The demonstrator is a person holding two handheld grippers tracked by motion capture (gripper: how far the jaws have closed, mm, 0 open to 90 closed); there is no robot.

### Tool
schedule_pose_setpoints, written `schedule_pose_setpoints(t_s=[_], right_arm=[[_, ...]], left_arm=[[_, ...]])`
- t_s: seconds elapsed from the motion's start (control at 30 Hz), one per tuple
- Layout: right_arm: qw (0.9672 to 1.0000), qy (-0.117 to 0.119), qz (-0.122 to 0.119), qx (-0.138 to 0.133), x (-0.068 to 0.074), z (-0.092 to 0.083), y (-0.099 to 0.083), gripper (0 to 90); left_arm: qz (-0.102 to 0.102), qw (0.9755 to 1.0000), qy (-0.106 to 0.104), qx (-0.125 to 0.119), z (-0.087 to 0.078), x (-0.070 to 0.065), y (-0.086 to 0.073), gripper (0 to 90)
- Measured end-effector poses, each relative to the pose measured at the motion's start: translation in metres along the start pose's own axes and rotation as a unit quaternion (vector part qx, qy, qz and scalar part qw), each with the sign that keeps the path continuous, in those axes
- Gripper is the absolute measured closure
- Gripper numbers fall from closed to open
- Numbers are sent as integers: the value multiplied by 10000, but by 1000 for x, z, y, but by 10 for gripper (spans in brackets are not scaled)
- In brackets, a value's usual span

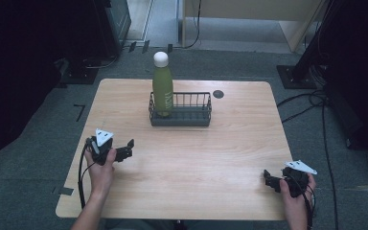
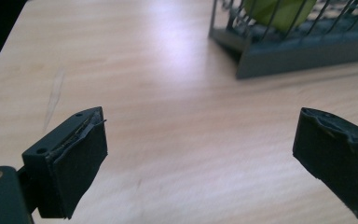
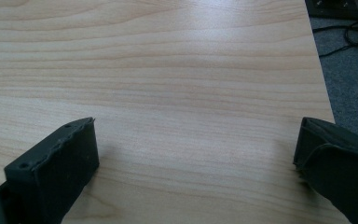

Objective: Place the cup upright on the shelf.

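Note:
A green bottle [image 1: 163, 88] with a white cap stands upright in the left end of a dark wire basket [image 1: 191, 111] at the table's far middle. The basket's corner [image 2: 261, 60] and the bottle's green base [image 2: 279, 11] appear at the top right of the left gripper view. My left gripper [image 1: 127, 149] is open above the wood at the left, some way short of the basket, jaws wide apart with nothing between them. My right gripper [image 1: 268, 179] is open near the front right corner, over bare wood [image 3: 191, 116].
The light wooden table [image 1: 187, 163] has a small dark round disc [image 1: 218, 94] behind the basket. Its right edge [image 3: 319, 79] lies close to the right gripper. Cables [image 1: 316, 103] trail on the grey floor to the right. Dark stands flank the table.

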State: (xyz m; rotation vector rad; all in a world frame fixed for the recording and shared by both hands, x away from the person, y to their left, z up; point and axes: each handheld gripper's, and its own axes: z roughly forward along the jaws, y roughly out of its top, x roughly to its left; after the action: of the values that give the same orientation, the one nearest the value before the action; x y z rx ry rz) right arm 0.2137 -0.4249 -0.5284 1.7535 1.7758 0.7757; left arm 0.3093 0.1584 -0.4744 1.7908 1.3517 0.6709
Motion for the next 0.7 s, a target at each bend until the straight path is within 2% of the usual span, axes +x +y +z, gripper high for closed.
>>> schedule_pose_setpoints(t_s=[0.03, 0.07, 0.17, 0.37, 0.4, 0.5, 0.53, 0.7], right_arm=[[10000, 0, -1, 0, 0, 0, 0, 0], [10000, 0, -1, 0, 0, 0, 0, 0], [10000, 0, -1, 0, 0, 0, 0, 0], [10000, -3, -7, 1, 0, 0, 0, 0], [10000, -9, -4, 1, 0, 0, 0, 0], [10000, -15, 2, -3, 0, 0, 0, 0], [10000, -30, 16, 3, 0, 0, 0, 0], [10000, -46, 28, -7, -1, 0, 0, 0]], left_arm=[[6, 9999, 52, 100, -3, 4, -9, 35], [6, 9999, 52, 100, -3, 4, -9, 35], [38, 9997, 89, 238, -10, 13, -25, 26], [32, 9993, 115, 352, -21, 23, -43, 9], [38, 9985, 163, 515, -24, 25, -50, 9], [82, 9976, 229, 649, -28, 26, -58, 9], [69, 9967, 297, 757, -32, 28, -66, 9], [125, 9950, 504, 848, -38, 36, -75, 9]])
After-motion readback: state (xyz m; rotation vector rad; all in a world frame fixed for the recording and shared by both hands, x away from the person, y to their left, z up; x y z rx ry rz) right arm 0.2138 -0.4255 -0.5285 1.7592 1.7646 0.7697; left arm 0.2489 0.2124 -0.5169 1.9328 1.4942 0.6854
